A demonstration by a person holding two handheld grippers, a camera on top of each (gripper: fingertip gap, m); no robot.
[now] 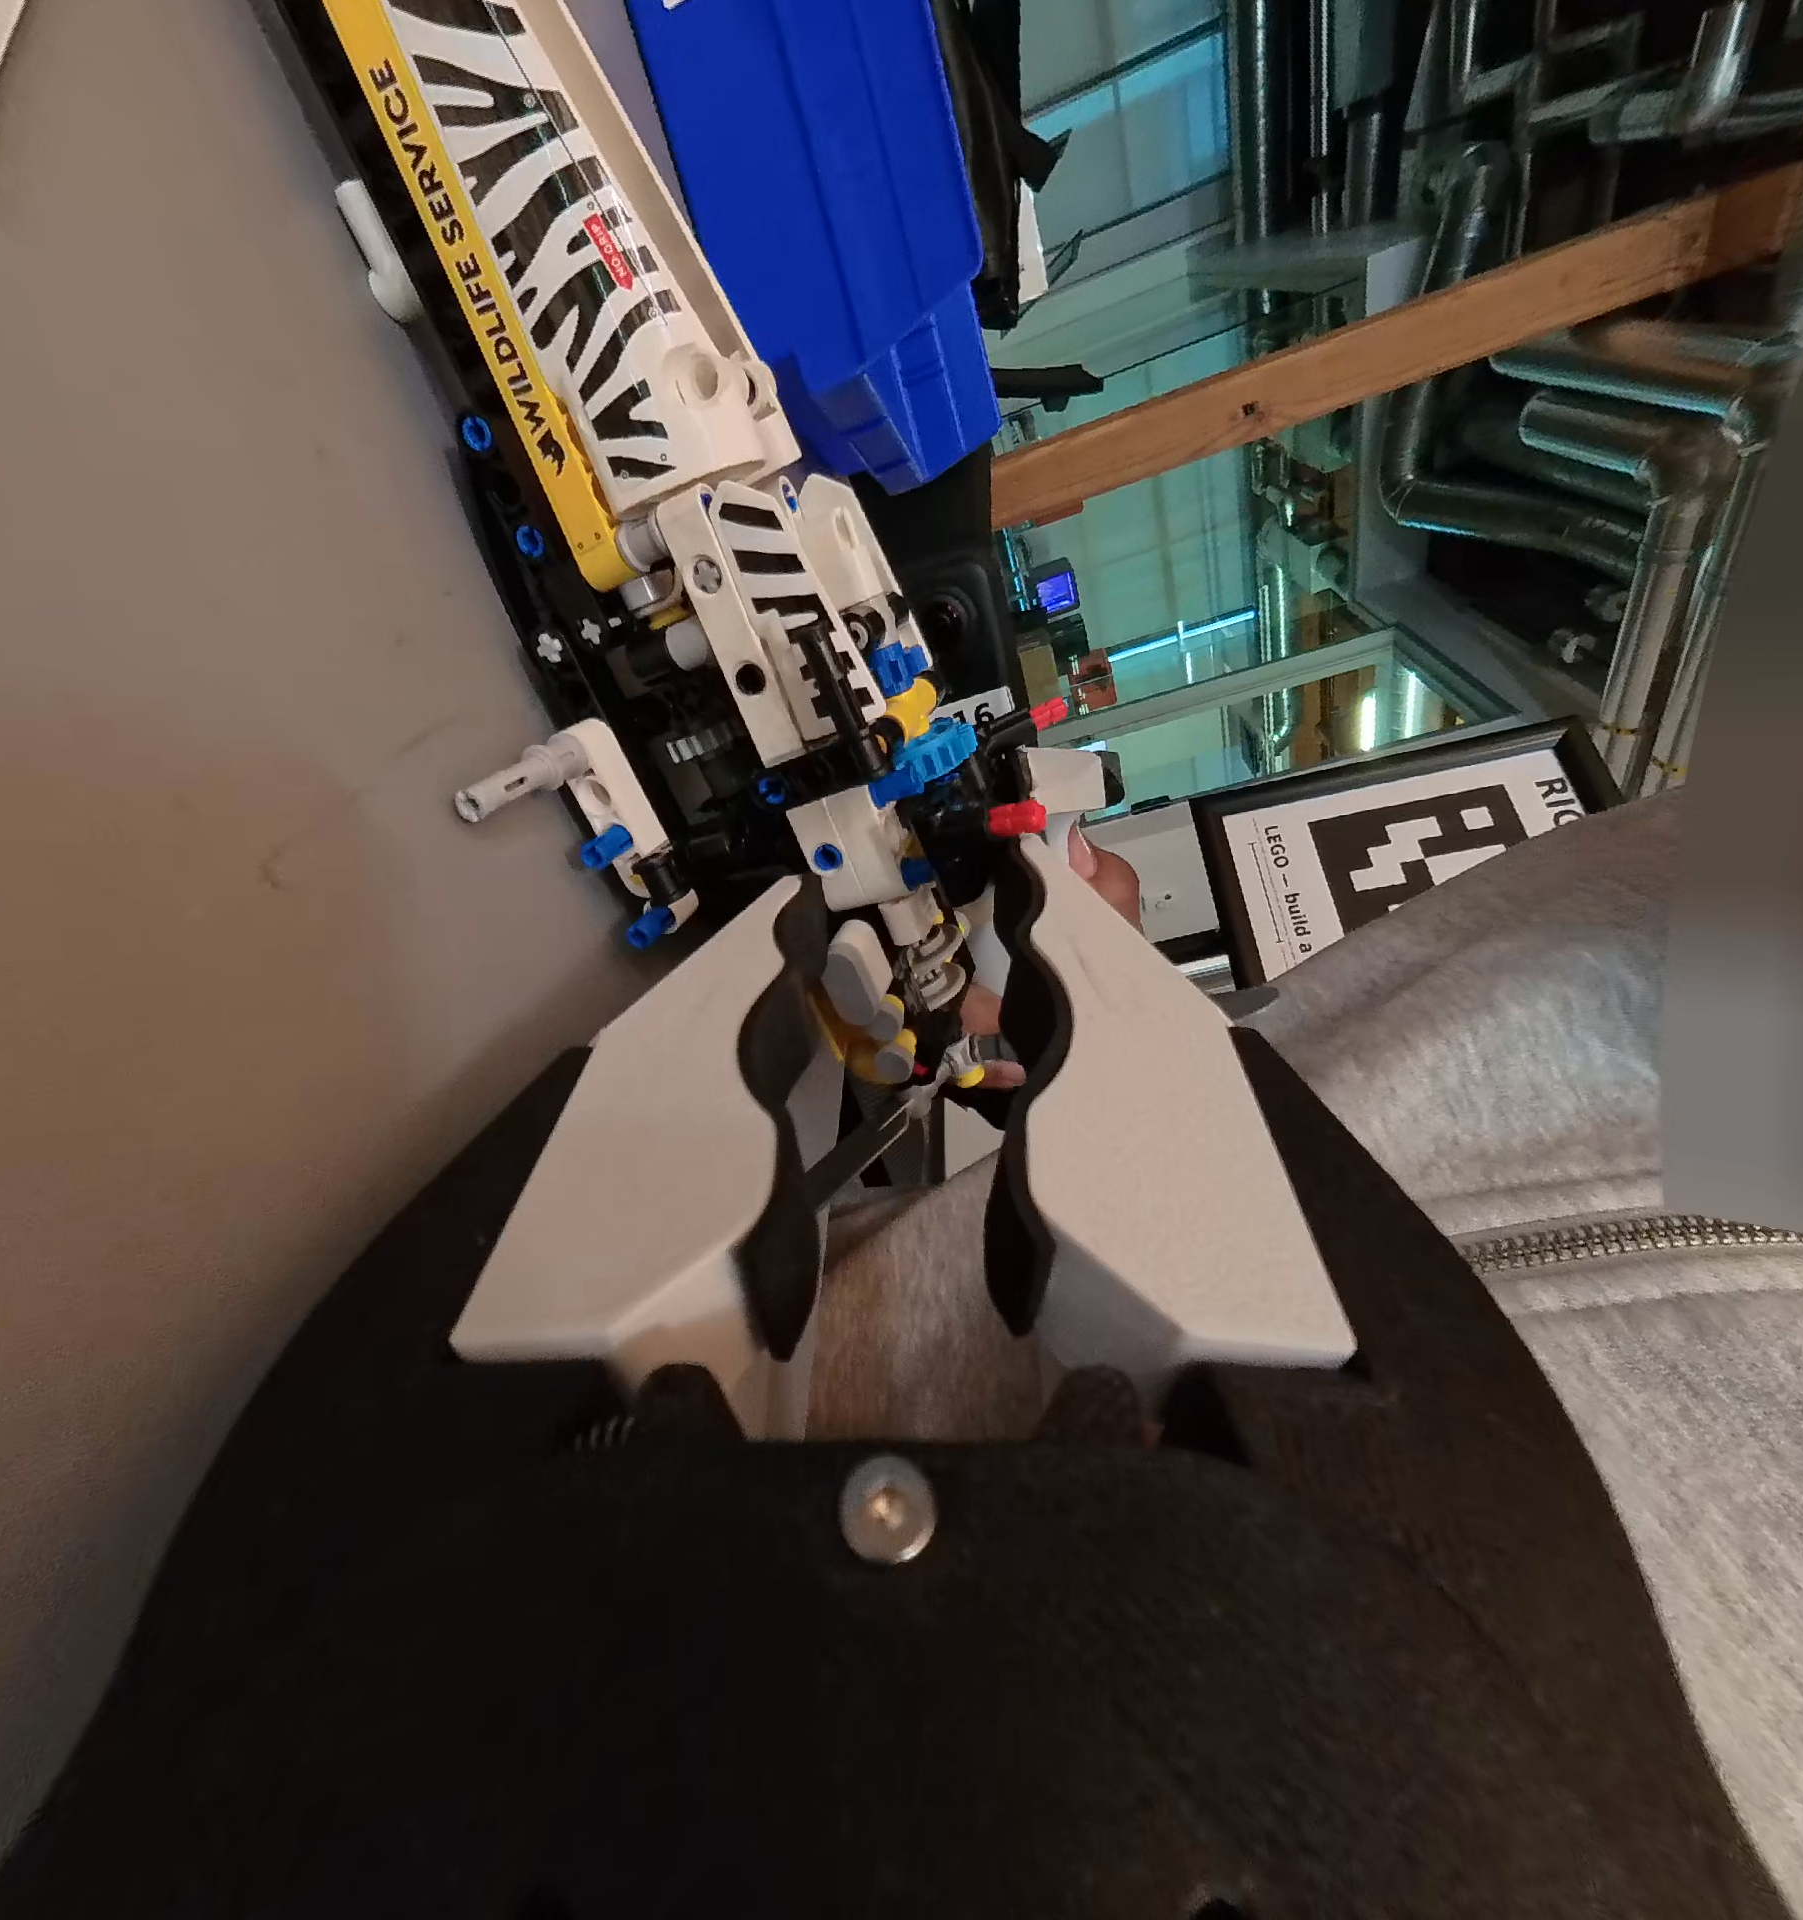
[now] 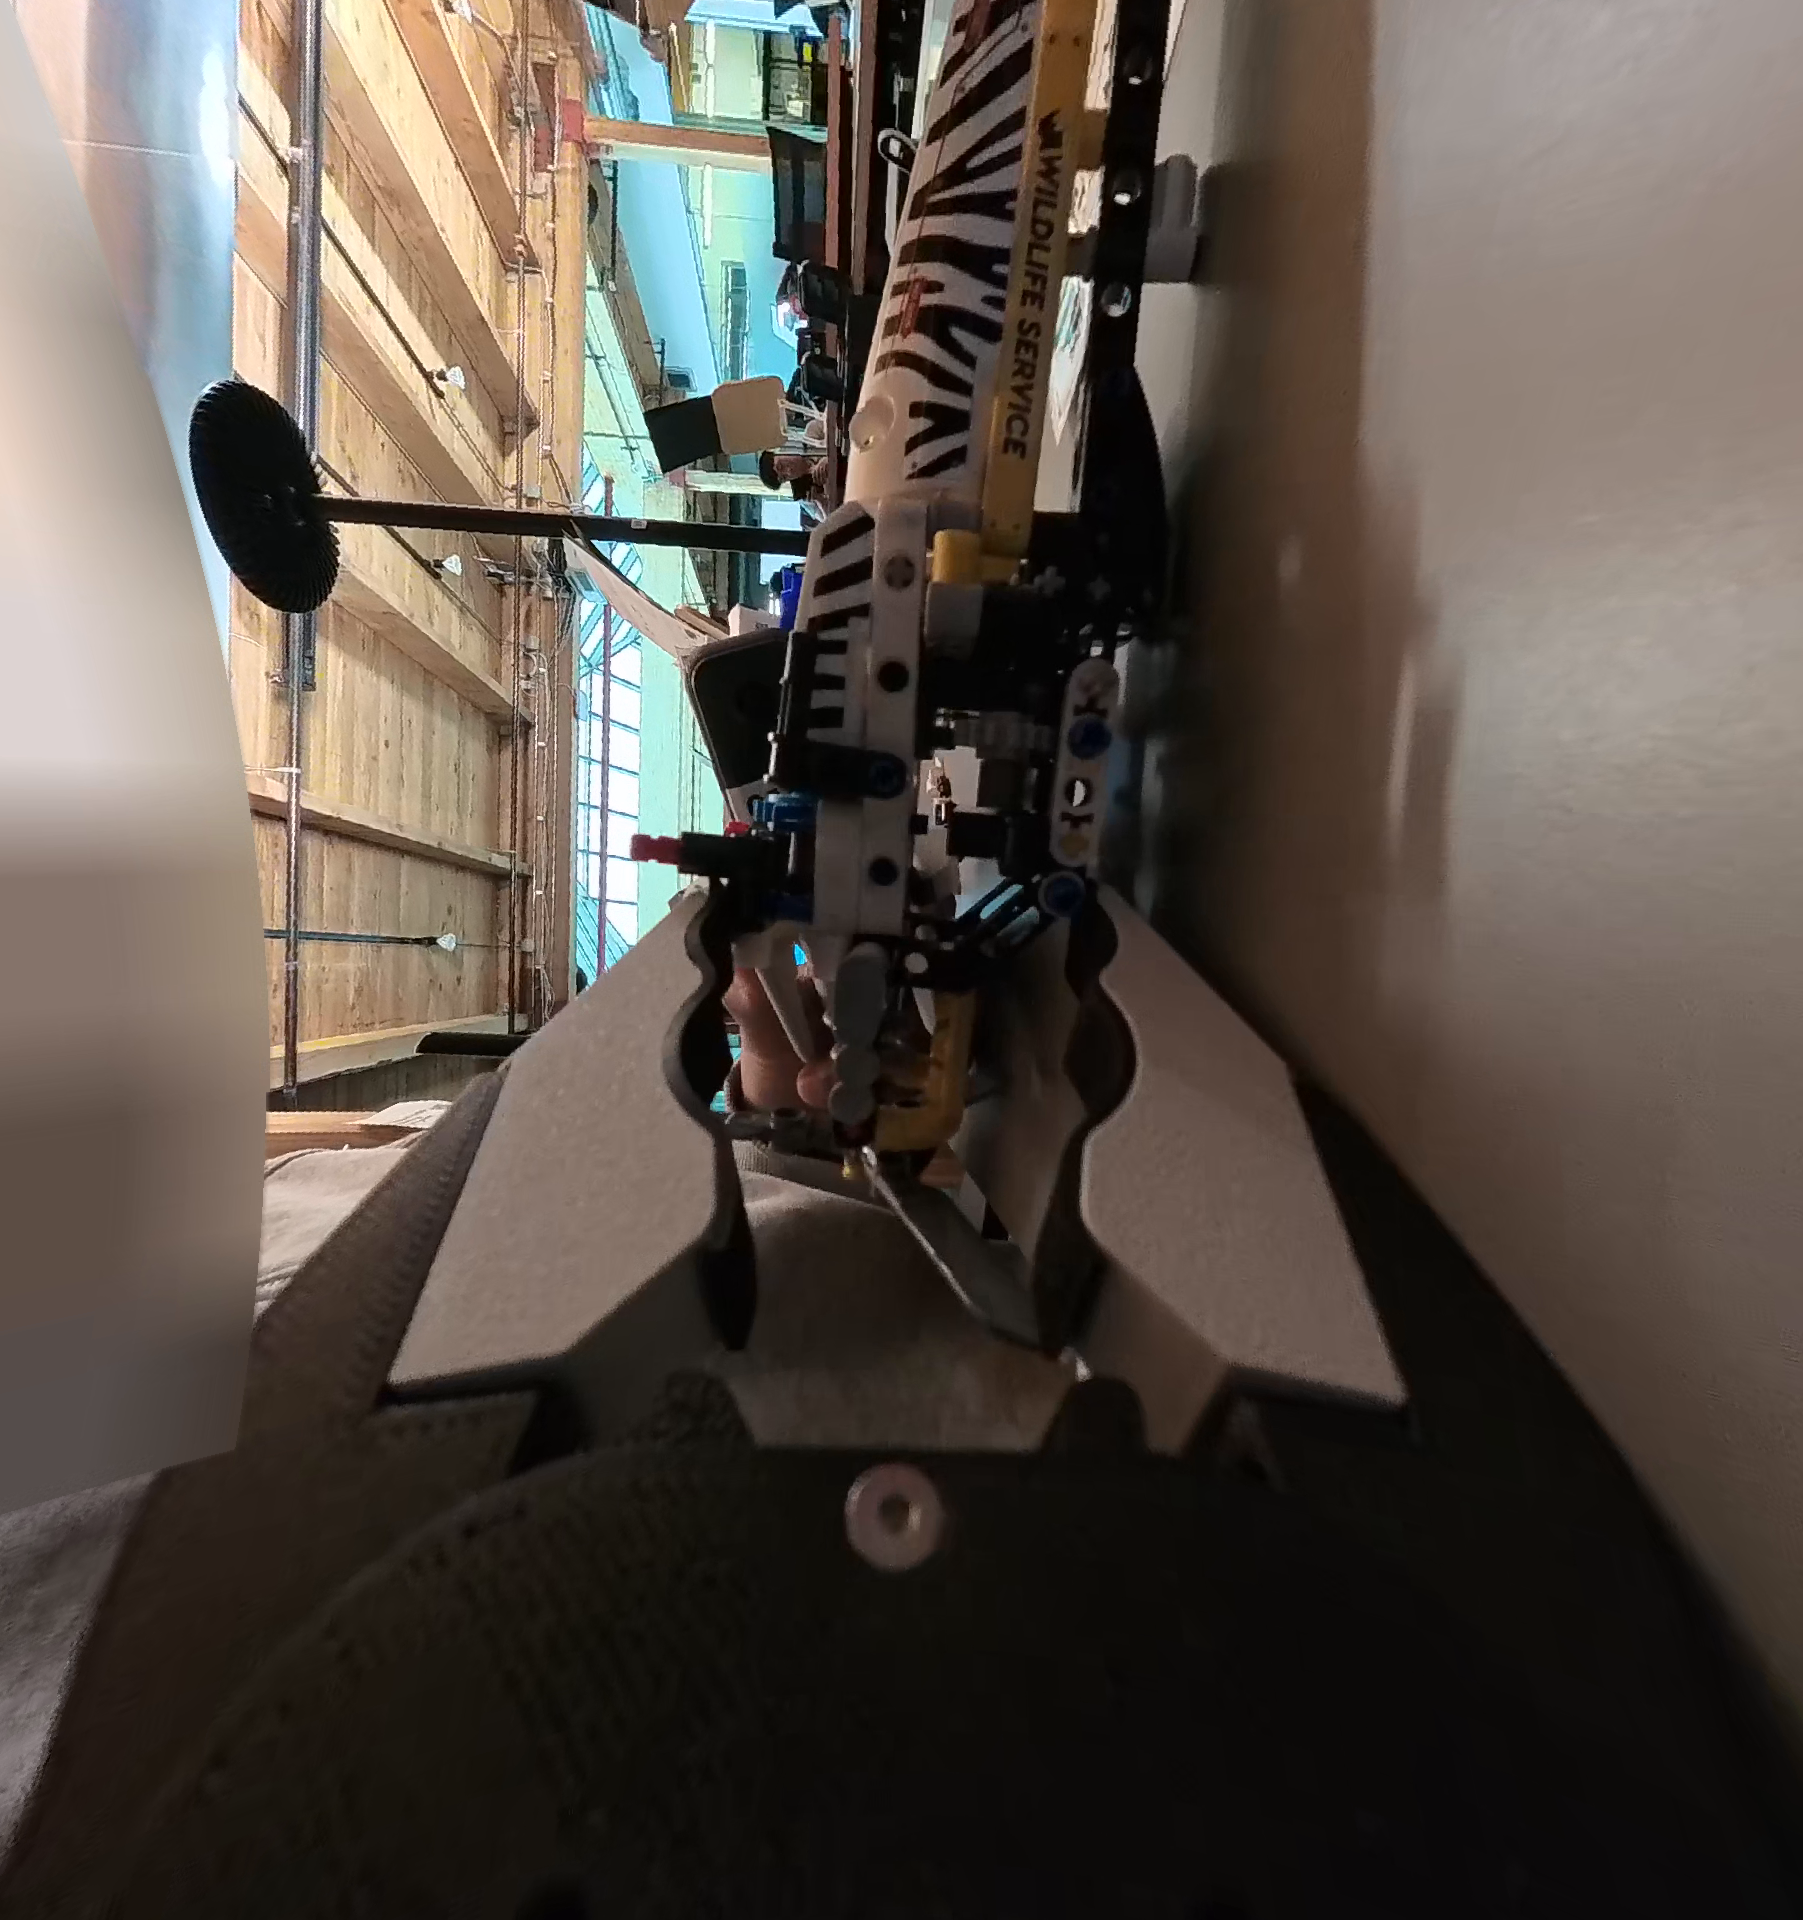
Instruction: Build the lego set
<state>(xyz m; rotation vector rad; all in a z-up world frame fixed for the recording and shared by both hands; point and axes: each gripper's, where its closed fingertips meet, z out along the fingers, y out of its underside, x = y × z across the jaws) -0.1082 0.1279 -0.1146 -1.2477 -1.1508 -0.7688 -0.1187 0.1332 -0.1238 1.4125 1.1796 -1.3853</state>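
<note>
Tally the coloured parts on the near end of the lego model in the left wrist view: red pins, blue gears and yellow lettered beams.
Red pins: 2
Blue gear: 1
Yellow lettered beam: 1
Total: 4

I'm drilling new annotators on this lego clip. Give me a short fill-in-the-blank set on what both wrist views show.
1. The model's white panels carry black ____ stripes.
2. The long strip bearing lettering beside those panels is ____.
3. In the left wrist view, the plastic bin behind the model is ____.
4. The axle tips sticking out near the left tool are ____.

Missing words: zebra; yellow; blue; red
</note>
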